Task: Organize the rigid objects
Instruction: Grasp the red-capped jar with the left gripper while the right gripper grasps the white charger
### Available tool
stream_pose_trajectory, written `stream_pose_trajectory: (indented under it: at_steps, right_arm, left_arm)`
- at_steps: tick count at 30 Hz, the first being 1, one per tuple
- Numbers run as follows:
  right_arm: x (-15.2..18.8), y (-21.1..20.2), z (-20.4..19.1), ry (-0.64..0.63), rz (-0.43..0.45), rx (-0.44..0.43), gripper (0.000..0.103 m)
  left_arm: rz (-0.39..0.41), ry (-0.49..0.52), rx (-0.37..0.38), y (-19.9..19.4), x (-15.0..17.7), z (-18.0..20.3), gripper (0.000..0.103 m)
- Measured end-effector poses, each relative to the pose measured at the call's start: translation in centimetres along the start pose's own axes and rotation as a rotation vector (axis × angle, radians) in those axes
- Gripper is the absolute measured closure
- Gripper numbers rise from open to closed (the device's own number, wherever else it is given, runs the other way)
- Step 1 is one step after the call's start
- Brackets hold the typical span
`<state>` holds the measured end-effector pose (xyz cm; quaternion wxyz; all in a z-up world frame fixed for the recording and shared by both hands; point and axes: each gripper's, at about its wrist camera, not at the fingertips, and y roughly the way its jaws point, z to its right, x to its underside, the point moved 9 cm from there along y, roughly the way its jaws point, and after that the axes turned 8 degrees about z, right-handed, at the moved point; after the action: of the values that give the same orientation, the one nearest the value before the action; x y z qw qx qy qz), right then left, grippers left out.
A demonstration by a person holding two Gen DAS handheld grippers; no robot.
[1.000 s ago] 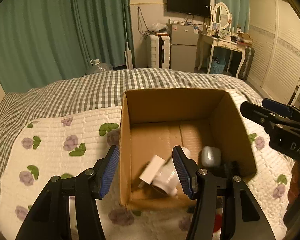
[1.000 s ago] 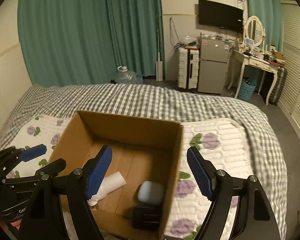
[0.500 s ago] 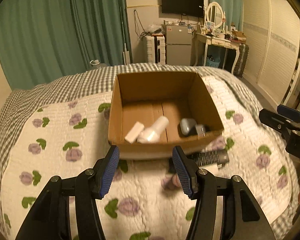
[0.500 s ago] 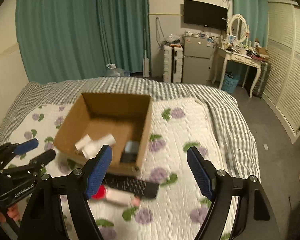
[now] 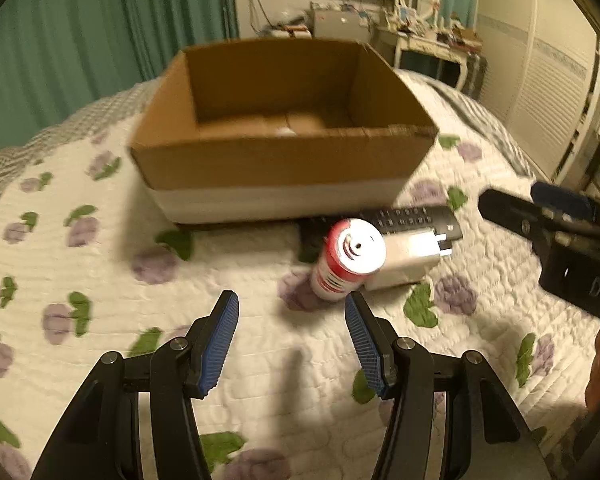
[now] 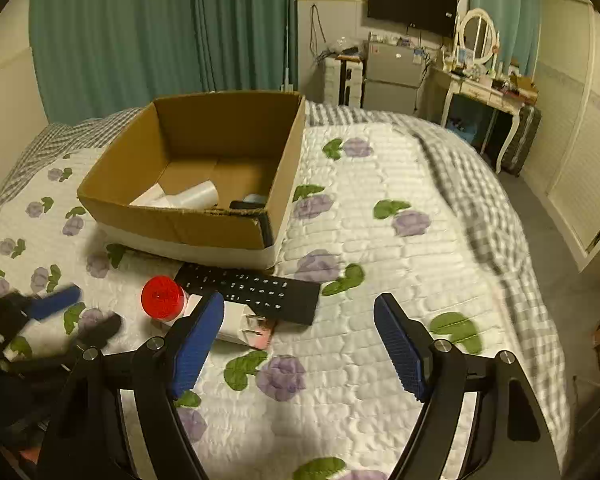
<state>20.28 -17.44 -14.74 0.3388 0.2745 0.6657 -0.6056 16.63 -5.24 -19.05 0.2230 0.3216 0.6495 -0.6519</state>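
Left wrist view shows the left gripper (image 5: pixel 290 316) spread wide and holding nothing, low over the flowery blanket (image 5: pixel 100 280). Just ahead of it stands a small bottle (image 5: pixel 346 266) with a red cap, a little to the right of the gap between the fingers. A white plug (image 5: pixel 410 258) sits right behind the bottle, and a black remote (image 5: pixel 412 220) lies past that, close to the front of the cardboard box (image 5: pixel 284 160). So 3 things are not in the box yet. In the right wrist view, the right gripper (image 6: pixel 300 344) is spread wide too, with nothing in it, and it hangs over the blanket near the plug (image 6: pixel 240 326) and remote (image 6: pixel 252 290). White things already lie inside the box (image 6: pixel 204 224). I think the next job is to pick up the bottle (image 6: pixel 163 298). To do it well, the left gripper should slide a bit to the right so the bottle is in the middle. Then it should close gently on the sides, below the cap. The bottle is tall and could tip over if 1 finger bumps it first. It should not nudge the plug.
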Motion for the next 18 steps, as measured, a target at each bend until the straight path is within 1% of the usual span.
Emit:
stream_pose_trajectory:
  at_steps: [3, 5, 10, 16, 18]
  right_arm:
    - [0.4, 1.0, 0.1, 0.019, -0.016, -0.011, 0.026]
    - [0.8, 1.6, 0.2, 0.03, -0.033, -0.01, 0.026]
    - [1.4, 2.8, 0.5, 0.062, -0.062, -0.012, 0.026]
    - [1.5, 3.4, 1.2, 0.119, -0.069, -0.006, 0.026]
    - [1.6, 3.6, 1.1, 0.111, -0.074, -0.002, 0.026]
  left_arm:
    - [-0.014, 0.026, 0.011, 1.7, 0.5, 1.0, 0.045]
    - [-0.011, 0.031, 0.001, 2.6, 0.6, 1.2, 0.045]
    - [-0.014, 0.024, 0.035, 4.2, 0.9, 1.7, 0.045]
    - [-0.007, 0.01, 0.084, 5.3, 0.2, 2.0, 0.045]
    - [0.001, 0.009, 0.099, 5.3, 0.0, 2.2, 0.05]
